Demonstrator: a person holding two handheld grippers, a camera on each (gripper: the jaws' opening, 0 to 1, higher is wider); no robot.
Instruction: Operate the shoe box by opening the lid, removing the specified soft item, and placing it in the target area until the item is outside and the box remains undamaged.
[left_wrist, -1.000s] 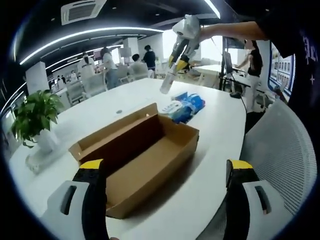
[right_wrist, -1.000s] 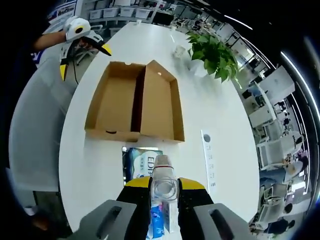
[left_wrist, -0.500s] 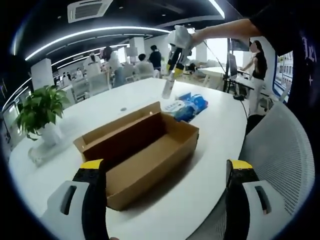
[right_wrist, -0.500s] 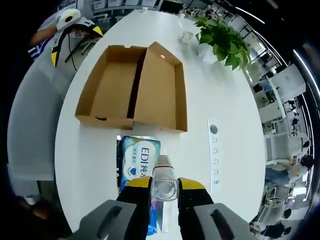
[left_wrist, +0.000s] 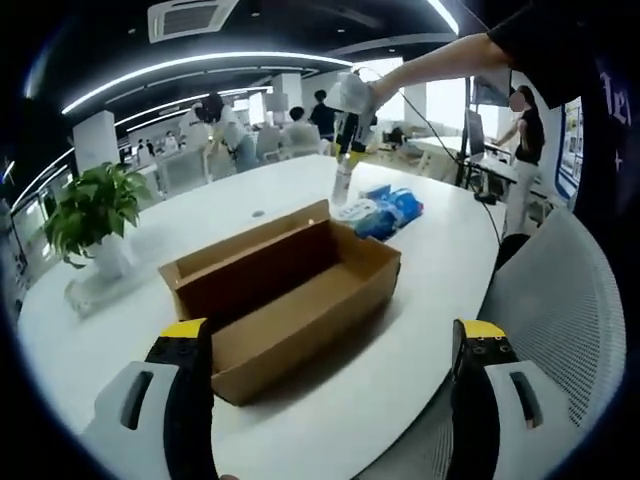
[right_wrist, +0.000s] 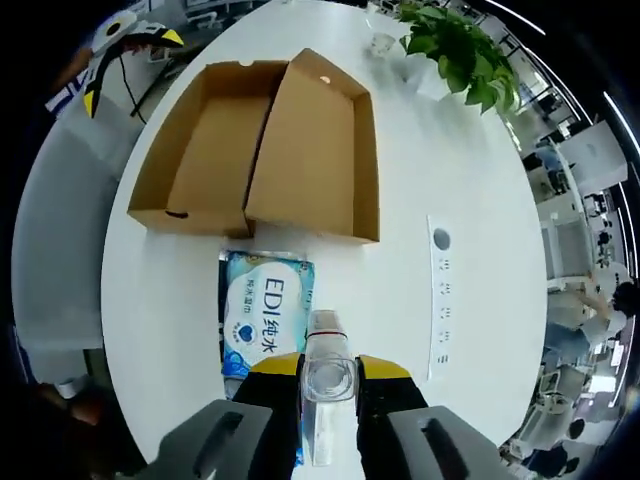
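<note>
Cardboard shoe box (right_wrist: 270, 150) open, seemingly empty | right gripper (right_wrist: 327, 372) jaws clamp bottle (right_wrist: 325, 400) | left gripper (left_wrist: 325, 345) jaws apart

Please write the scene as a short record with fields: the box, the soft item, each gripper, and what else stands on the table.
box: cardboard shoe box, lid folded open, inside looks empty
soft item: blue and white tissue pack, lying on the white table just outside the box
right gripper: shut on a clear plastic bottle, held above the tissue pack
left gripper: open, holding nothing, near the box's end
other things: potted plant on the table beyond the box; white strip flat on the table
</note>
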